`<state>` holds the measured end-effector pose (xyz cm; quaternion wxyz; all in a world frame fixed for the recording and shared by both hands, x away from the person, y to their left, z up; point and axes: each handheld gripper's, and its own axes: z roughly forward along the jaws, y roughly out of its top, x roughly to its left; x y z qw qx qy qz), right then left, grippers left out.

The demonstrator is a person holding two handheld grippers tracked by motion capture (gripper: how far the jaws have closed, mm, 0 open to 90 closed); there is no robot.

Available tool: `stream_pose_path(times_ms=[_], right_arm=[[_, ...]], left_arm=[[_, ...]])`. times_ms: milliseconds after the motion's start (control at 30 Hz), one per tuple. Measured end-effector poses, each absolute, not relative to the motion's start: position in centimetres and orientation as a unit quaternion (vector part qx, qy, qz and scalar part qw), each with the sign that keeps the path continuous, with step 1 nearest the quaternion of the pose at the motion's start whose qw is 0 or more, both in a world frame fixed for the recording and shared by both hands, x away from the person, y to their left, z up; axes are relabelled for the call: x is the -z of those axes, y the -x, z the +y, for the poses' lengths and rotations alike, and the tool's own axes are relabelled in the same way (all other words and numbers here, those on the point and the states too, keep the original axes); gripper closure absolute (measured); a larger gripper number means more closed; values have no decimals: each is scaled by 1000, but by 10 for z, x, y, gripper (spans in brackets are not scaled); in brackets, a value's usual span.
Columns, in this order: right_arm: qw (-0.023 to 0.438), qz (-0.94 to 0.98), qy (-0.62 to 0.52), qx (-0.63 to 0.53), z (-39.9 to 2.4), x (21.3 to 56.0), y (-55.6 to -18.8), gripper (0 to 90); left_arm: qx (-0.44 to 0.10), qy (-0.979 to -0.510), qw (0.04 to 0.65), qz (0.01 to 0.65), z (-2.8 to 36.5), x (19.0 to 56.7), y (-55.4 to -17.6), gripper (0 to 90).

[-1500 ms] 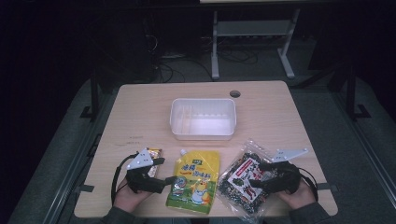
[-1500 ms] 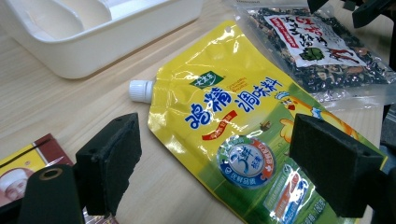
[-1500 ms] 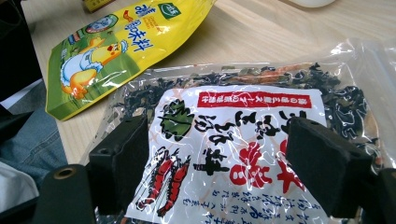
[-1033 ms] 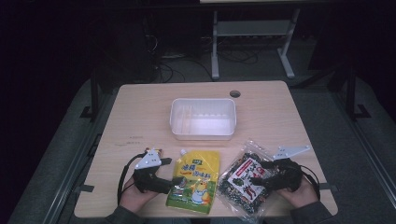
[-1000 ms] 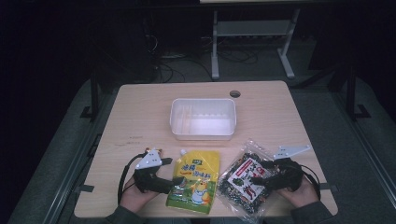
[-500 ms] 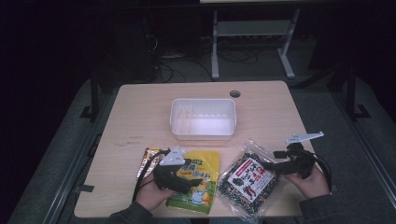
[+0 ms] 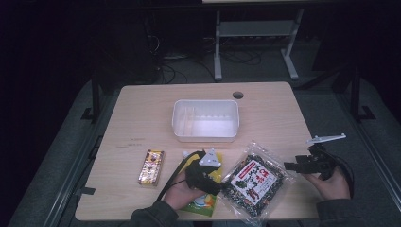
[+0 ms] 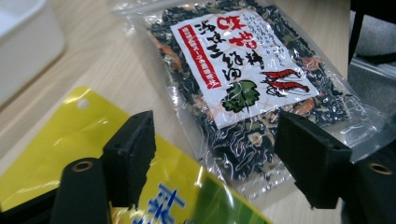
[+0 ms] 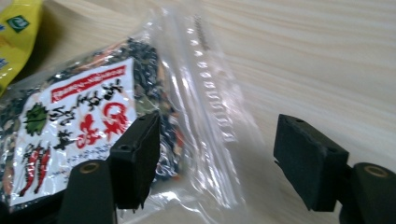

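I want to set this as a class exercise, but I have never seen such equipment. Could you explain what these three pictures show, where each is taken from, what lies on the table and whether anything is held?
No robot here: a person holds a two-jaw gripper in each hand. The high view looks down from above the person's side of the table. The other two views come from cameras riding on the grippers, looking along their black jaws.

On the table lie a white plastic tub, a small orange snack packet, a yellow pouch and a clear bag of dried seaweed mix.

The left gripper sits over the yellow pouch, pointing at the seaweed bag. The right gripper is at that bag's right edge. Both sets of jaws have just been closing somewhat, yet they stand apart and hold nothing.
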<state>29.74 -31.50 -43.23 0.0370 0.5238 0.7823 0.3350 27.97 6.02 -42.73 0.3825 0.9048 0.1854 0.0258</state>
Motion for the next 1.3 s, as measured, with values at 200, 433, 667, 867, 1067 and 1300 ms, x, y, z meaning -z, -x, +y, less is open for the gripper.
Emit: stream_pose_path(times_ms=[200,433,667,867,1067,1300], right_arm=[[22,769,-554,-320,-323,439,-296,353],[-3,753,-571,-328,-334,445,-293,485],[-17,750,-577,-322,-338,451,-291,668],[-11,748,-578,-327,-341,452,-290,877],[5,749,-567,-343,-339,442,-289,894],[41,753,-545,-367,-335,413,-278,895]], left_arm=[[-10,-912,366,186,46,435,-284,313],[-6,-918,348,189,39,441,-287,340],[-5,-921,339,191,34,445,-288,340],[-5,-921,338,192,34,446,-291,338],[6,-914,348,206,34,445,-299,289],[29,-908,356,219,31,446,-310,218]])
